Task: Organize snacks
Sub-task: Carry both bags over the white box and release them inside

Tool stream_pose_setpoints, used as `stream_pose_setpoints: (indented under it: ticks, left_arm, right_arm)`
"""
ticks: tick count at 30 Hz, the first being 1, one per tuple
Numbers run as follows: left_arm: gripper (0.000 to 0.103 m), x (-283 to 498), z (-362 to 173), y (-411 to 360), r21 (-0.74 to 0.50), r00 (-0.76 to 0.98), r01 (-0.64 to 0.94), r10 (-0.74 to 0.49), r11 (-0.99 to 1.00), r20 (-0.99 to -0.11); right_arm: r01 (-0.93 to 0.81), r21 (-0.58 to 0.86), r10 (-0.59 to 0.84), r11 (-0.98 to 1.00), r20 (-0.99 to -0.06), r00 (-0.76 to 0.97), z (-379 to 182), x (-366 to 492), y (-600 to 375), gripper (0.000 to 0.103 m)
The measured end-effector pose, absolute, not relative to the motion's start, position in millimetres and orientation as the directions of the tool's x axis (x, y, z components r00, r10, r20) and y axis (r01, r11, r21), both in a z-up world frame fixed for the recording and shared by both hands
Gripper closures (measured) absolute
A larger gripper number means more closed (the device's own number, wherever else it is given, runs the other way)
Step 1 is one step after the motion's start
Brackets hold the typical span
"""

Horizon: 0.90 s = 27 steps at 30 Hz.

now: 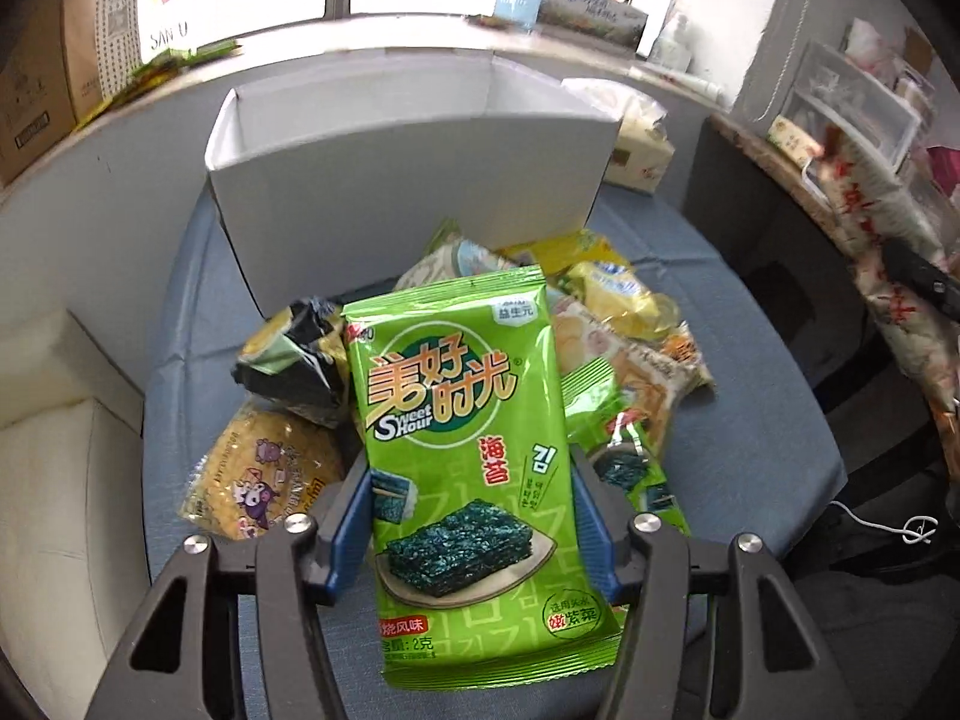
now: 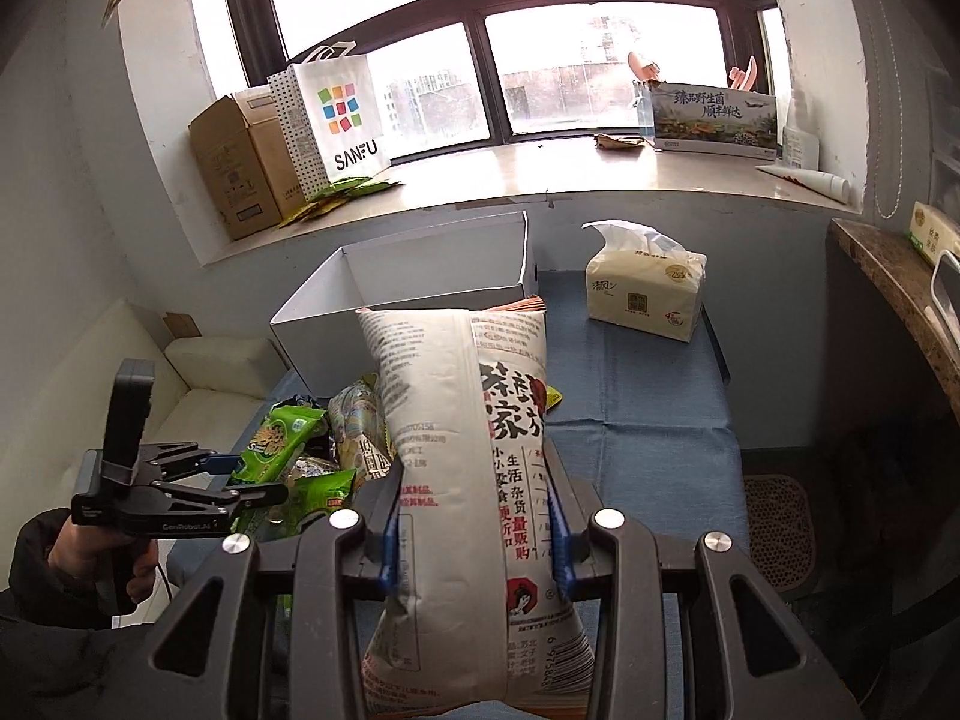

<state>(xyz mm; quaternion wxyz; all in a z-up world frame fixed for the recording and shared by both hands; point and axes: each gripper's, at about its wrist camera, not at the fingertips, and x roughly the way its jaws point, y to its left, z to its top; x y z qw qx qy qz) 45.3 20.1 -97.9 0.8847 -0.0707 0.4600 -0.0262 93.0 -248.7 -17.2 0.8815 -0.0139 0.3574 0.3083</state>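
In the left wrist view, a green seaweed packet stands between the blue pads of my left gripper, which is shut on its sides. It sits just above a pile of snack packets on a blue cloth. Behind the pile is an open white box. In the right wrist view, my right gripper is shut on a tall cream snack bag with red and black print, held up in front of the white box. My left gripper shows at lower left over the pile, held by a hand.
A tissue pack sits on the blue cloth right of the box. A white cushion lies to the left. The windowsill behind holds cardboard boxes and a shopping bag. A wooden shelf runs along the right.
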Motion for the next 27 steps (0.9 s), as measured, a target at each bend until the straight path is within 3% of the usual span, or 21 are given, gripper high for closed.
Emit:
stream_pose_setpoints:
  ticks: [7,12,20,27]
  left_arm:
    - [0.040,24.6,-42.9,45.9,-0.231,0.767,-0.025,-0.130,0.973,-0.629]
    - [0.040,53.6,-9.6,76.5,-0.291,0.815,-0.067,-0.116,0.954,-0.567]
    - [0.040,150.0,10.0,100.7,-0.234,0.810,-0.101,-0.056,0.967,-0.583]
    - [0.040,233.1,-8.7,118.0,-0.197,0.771,-0.154,-0.007,0.968,-0.637]
  right_arm:
    - [-0.575,0.209,0.570,0.791,-0.593,0.569,-8.1,95.9,-231.4,0.063]
    - [-0.608,0.181,0.581,0.773,-0.585,0.565,2.1,125.8,-191.5,0.063]
    - [-0.588,0.154,0.551,0.794,-0.591,0.589,12.7,215.5,-112.5,0.063]
    - [-0.549,0.176,0.507,0.817,-0.672,0.540,-12.2,306.6,-58.7,0.062]
